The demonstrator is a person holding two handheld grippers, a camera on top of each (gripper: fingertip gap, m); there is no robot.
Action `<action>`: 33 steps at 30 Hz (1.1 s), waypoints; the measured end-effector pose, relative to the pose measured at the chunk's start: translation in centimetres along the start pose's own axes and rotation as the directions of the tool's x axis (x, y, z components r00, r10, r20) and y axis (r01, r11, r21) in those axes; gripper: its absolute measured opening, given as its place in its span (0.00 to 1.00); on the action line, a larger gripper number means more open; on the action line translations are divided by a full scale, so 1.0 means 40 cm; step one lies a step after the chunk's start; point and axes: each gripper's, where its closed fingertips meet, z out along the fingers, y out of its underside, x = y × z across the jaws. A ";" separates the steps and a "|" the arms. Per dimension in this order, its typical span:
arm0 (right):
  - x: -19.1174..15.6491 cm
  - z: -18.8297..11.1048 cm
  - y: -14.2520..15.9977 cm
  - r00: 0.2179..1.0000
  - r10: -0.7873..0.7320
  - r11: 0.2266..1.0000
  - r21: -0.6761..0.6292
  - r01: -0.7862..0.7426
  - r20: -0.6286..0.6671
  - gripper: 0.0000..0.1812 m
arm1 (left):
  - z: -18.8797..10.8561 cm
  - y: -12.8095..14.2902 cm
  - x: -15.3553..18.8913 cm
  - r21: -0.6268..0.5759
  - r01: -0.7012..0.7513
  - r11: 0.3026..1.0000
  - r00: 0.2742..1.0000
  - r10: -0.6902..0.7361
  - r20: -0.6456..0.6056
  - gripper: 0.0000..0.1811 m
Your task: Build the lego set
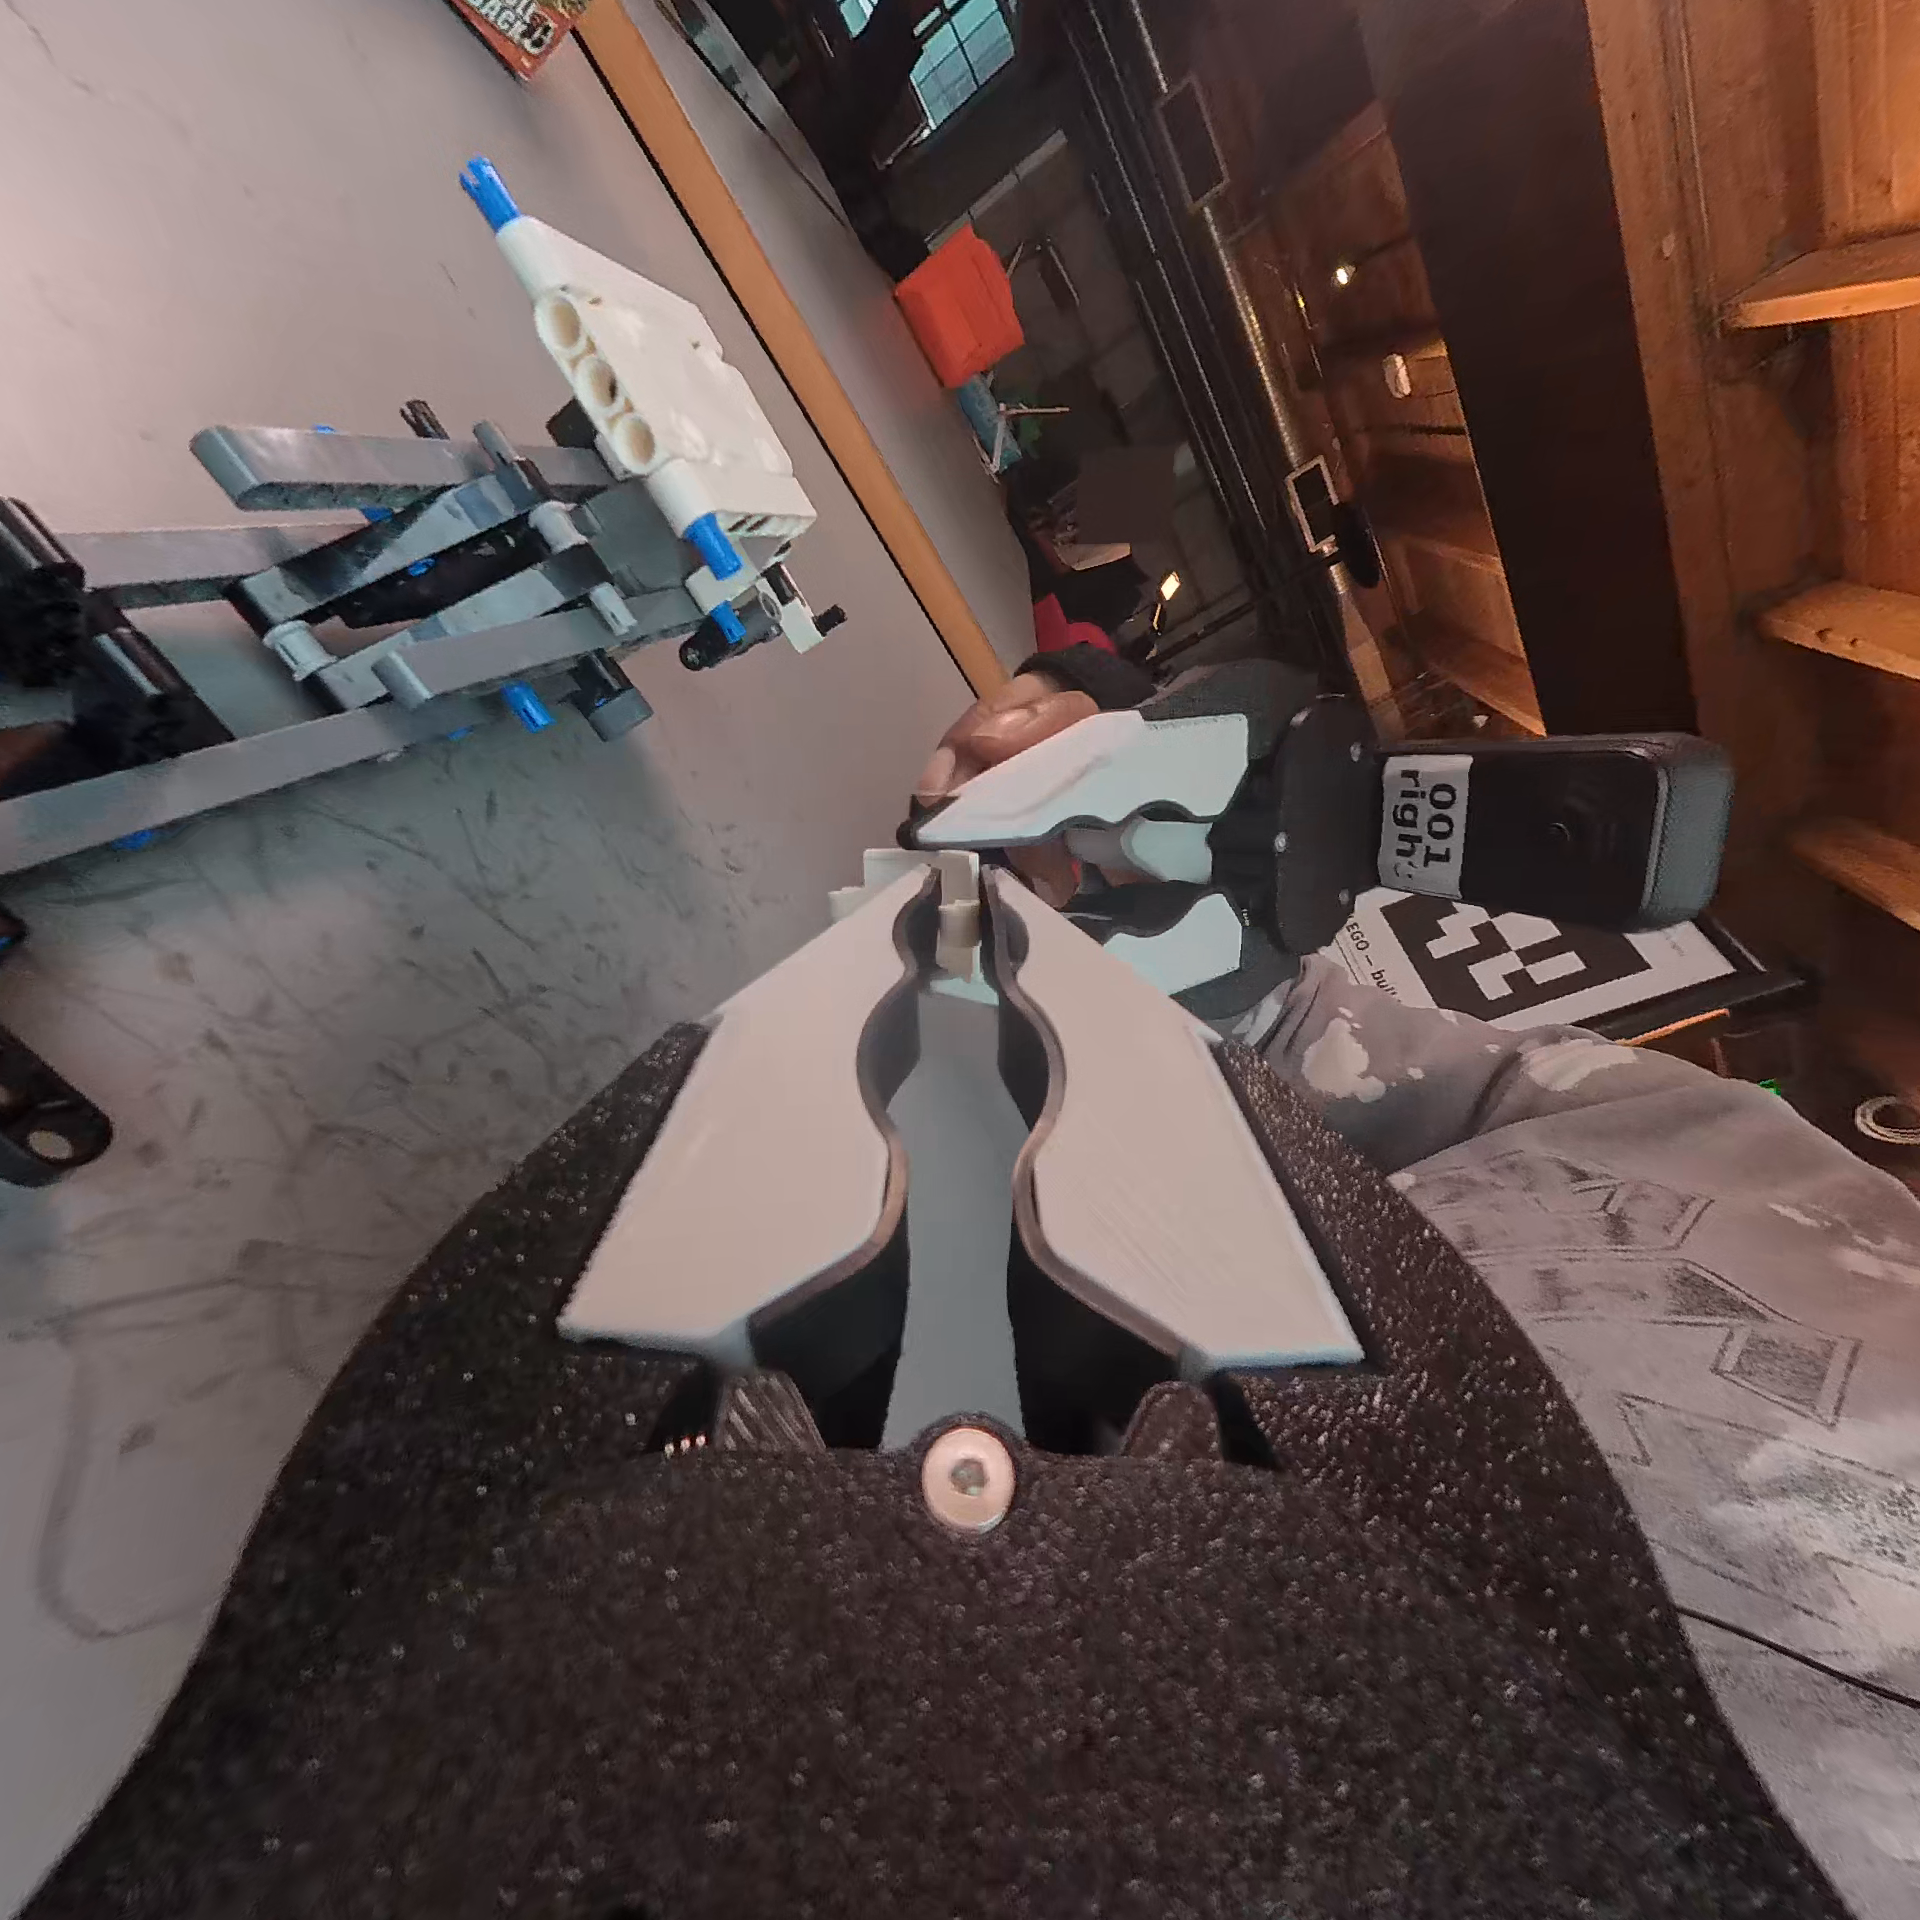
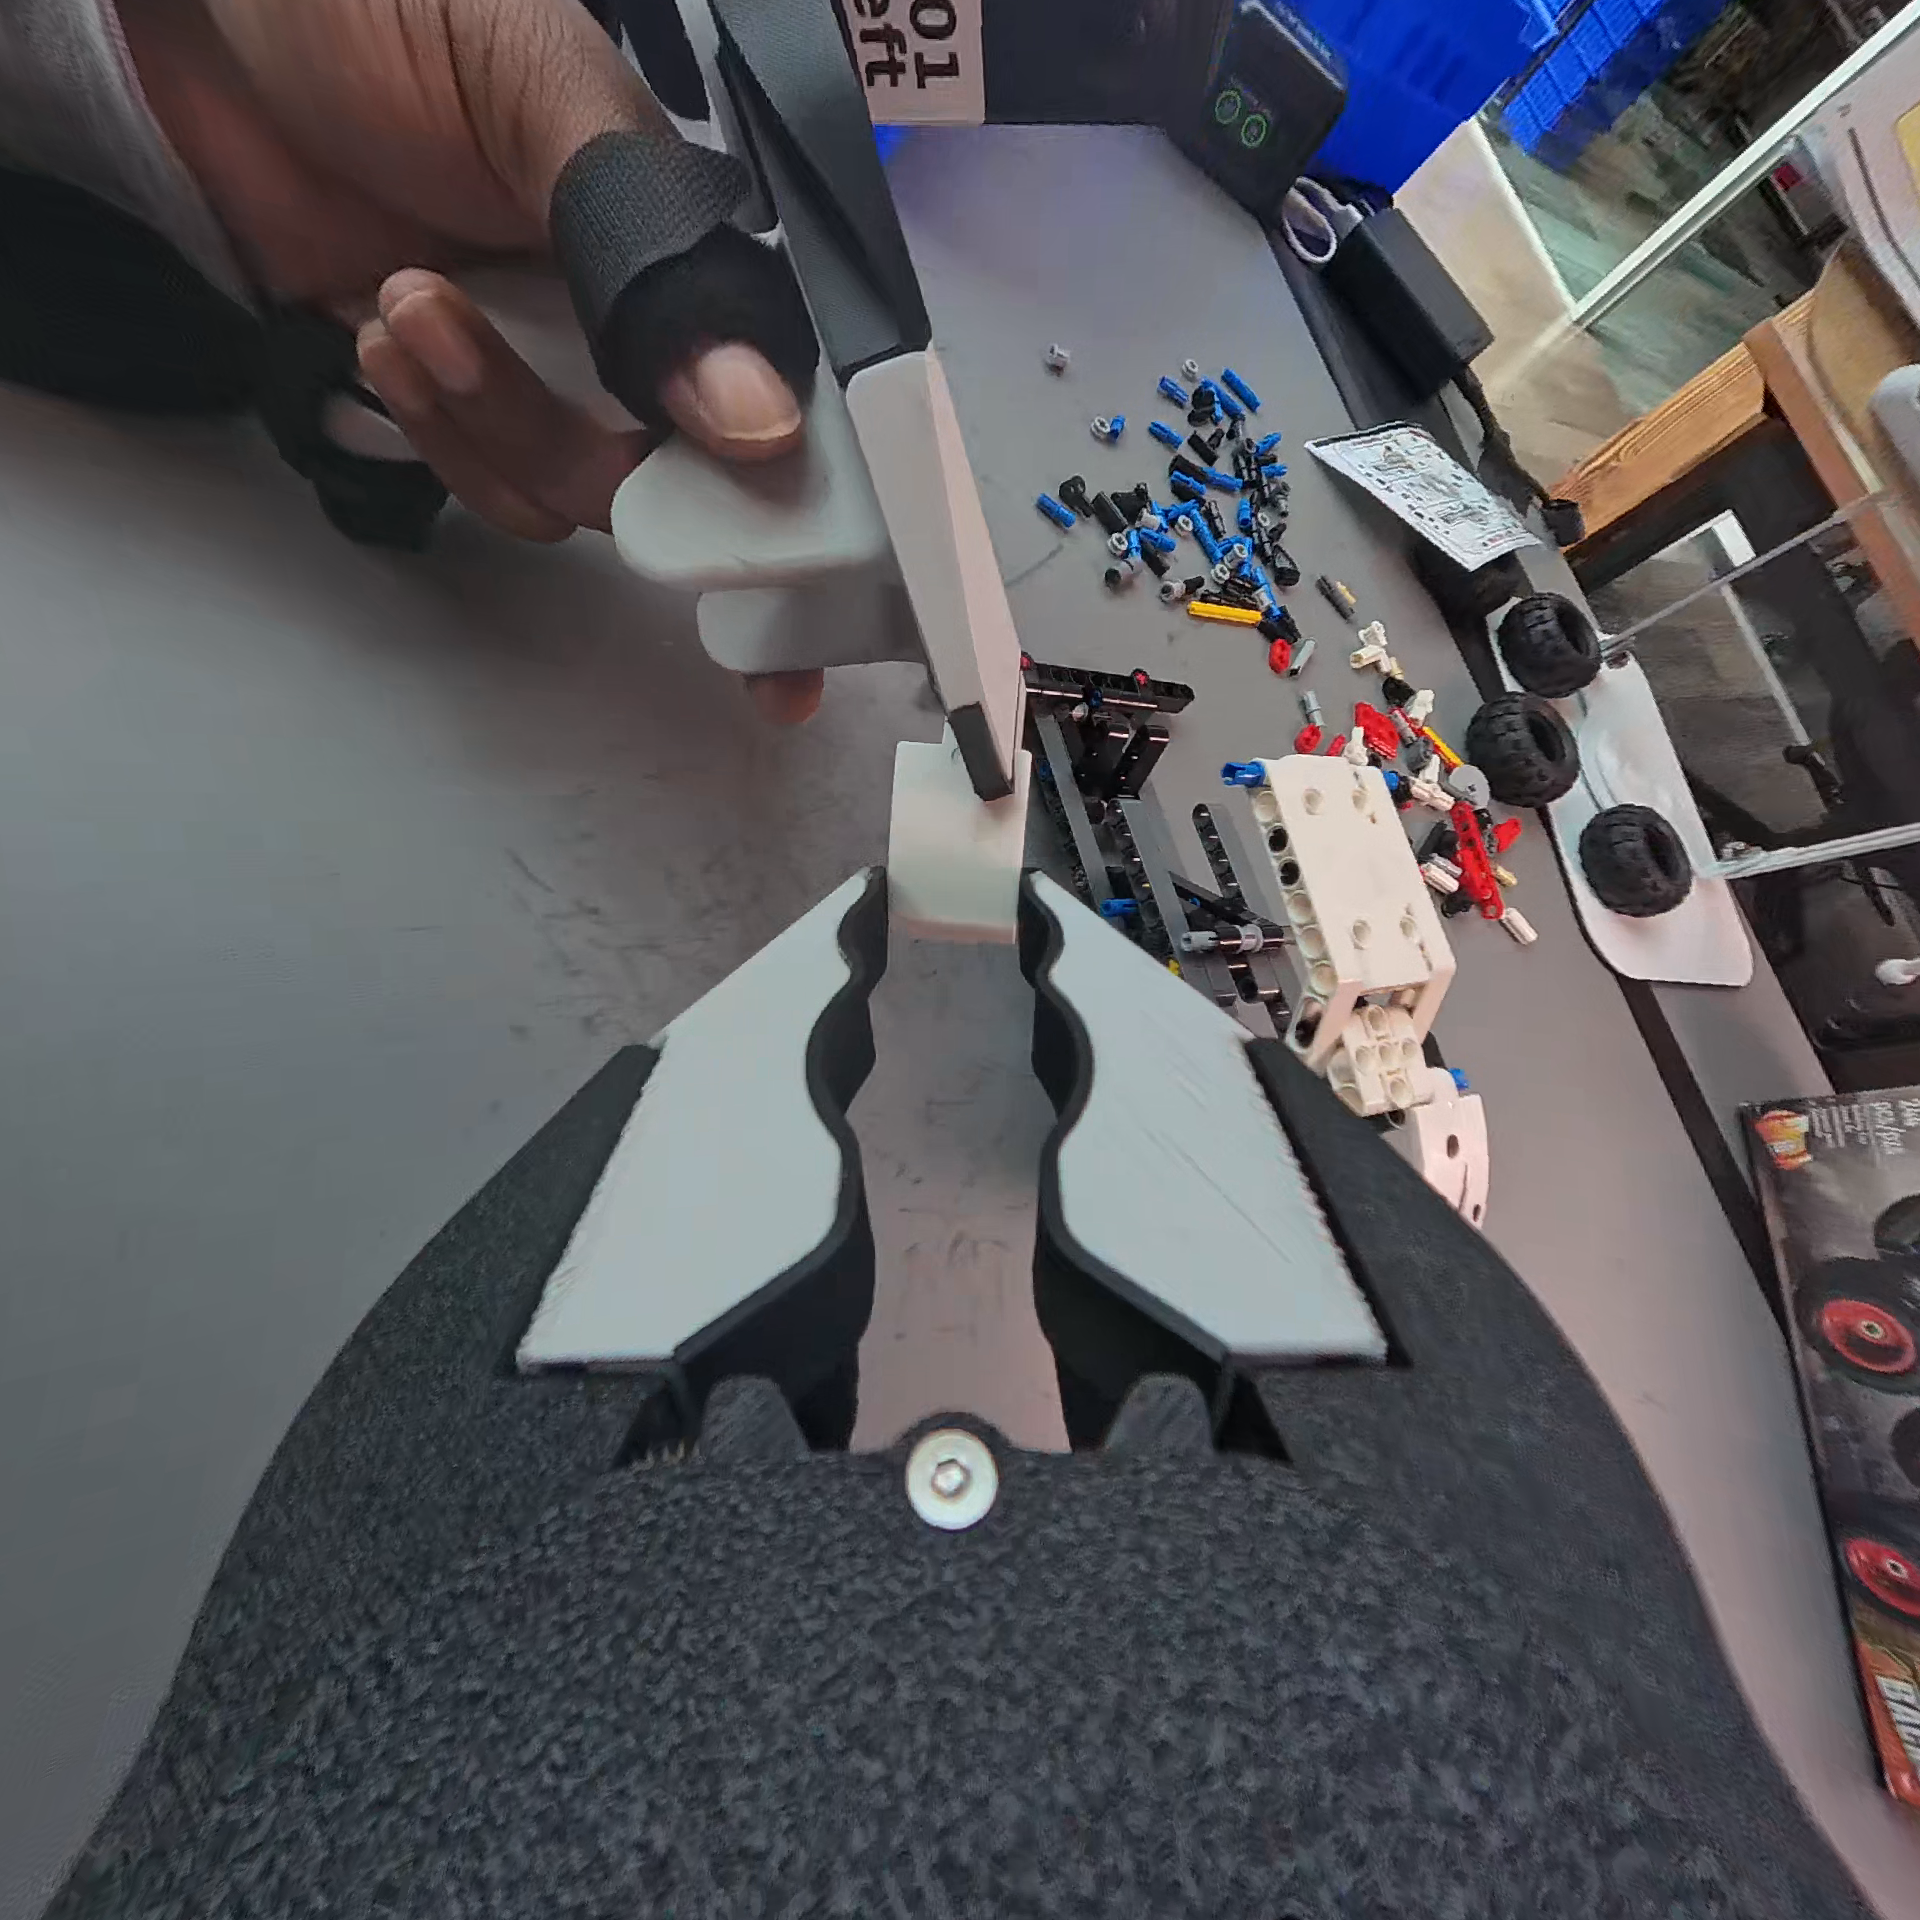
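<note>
1. One grey table (image 2: 312, 935) is carrying everything, and one half-built model (image 2: 1340, 904) of white, grey and black beams is lying on it, serving here as the landmark.
2. One printed box (image 2: 1860, 1403) is lying on the table just beside the model, on its near right in the right wrist view.
3. Three black tyres (image 2: 1522, 748) are sitting in a row beyond the model, at the table's right edge, on a pale tray (image 2: 1683, 935).
4. One folded instruction sheet (image 2: 1423, 488) is lying farther back than the tyres.
5. One loose heap of small parts (image 2: 1205, 499), mostly blue and black, is spreading out behind the model; a smaller scatter of red and white parts (image 2: 1392, 748) is lying between the heap and the tyres. They are too many and too small to count.
6. Two grippers are meeting well to the left of the model, above bare table. The right gripper (image 2: 954, 894) is pinching one white piece (image 2: 956, 862) at its fingertips, its fingers only narrowly apart.
7. The left gripper (image 1: 954, 894) is pressing its tips onto the same white piece (image 1: 956, 925) from the other side, its fingers nearly together around it.
8. The white piece is looking blocky, with a small peg showing between the left fingers (image 1: 831, 1039).
9. One hand (image 2: 499, 312), with a black strap on its thumb, is holding the left gripper's handle.
</note>
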 end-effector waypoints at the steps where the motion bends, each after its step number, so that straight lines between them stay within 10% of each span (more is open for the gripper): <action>1: -0.005 -0.001 0.003 1.000 0.005 1.000 -0.007 -0.004 0.031 0.13 | -0.005 -0.008 0.009 0.016 -0.024 1.000 1.000 0.025 -0.015 0.04; 5: -0.042 -0.018 0.063 0.960 0.075 0.990 -0.132 -0.040 0.270 0.13 | -0.075 -0.112 0.041 0.172 -0.377 0.910 0.926 0.367 0.090 0.19; 8: -0.077 -0.041 0.121 0.895 0.088 0.971 -0.238 0.020 0.437 0.13 | -0.145 -0.183 0.032 0.152 -0.666 0.730 0.730 0.598 0.331 0.26; 16: -0.102 -0.022 0.164 0.846 0.062 0.959 -0.267 0.097 0.530 0.13 | -0.260 -0.290 0.083 0.145 -0.925 0.351 0.362 0.697 0.619 0.60; 19: -0.104 -0.019 0.162 0.845 0.053 0.967 -0.239 0.089 0.532 0.13 | -0.321 -0.334 0.044 0.065 -0.947 0.313 0.260 0.636 0.727 0.30; 24: -0.080 -0.030 0.116 0.861 0.049 0.994 -0.112 0.009 0.506 0.20 | -0.418 -0.424 -0.062 0.018 -0.892 0.452 0.277 0.514 0.812 0.01; 33: 0.113 -0.093 -0.017 0.941 0.148 0.890 0.375 -0.261 0.304 0.22 | -0.487 -0.543 -0.256 -0.186 -0.717 0.671 0.135 0.396 0.908 0.00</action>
